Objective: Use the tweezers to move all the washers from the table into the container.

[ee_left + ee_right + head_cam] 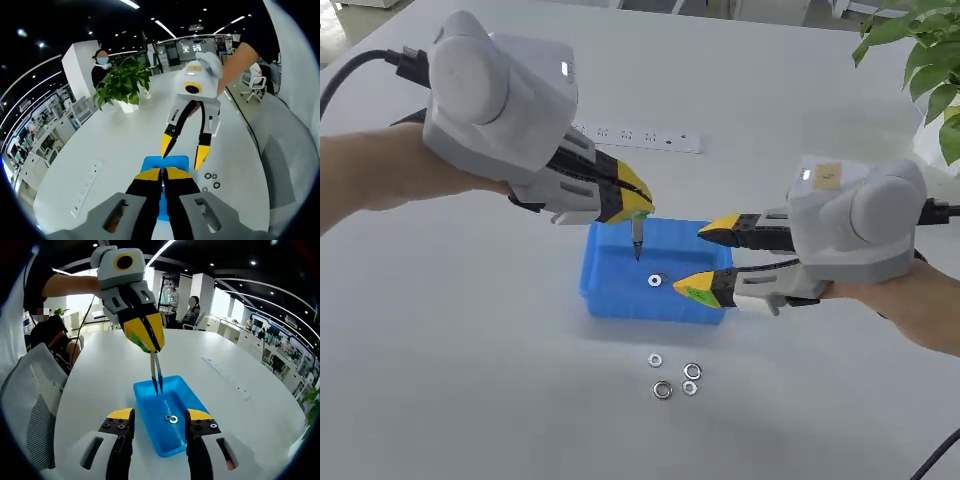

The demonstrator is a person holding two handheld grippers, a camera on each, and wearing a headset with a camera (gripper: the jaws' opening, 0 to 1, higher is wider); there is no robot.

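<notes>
Clamped in your left gripper [636, 203], the tweezers [637, 238] point down over the bin [610, 298]; table washers [691, 372] lie nearer you.

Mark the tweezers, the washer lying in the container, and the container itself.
tweezers [156, 371], right gripper view, midway down the prongs.
washer [170, 419], right gripper view, left side of its ring.
container [650, 305], head view, near blue wall.
</notes>
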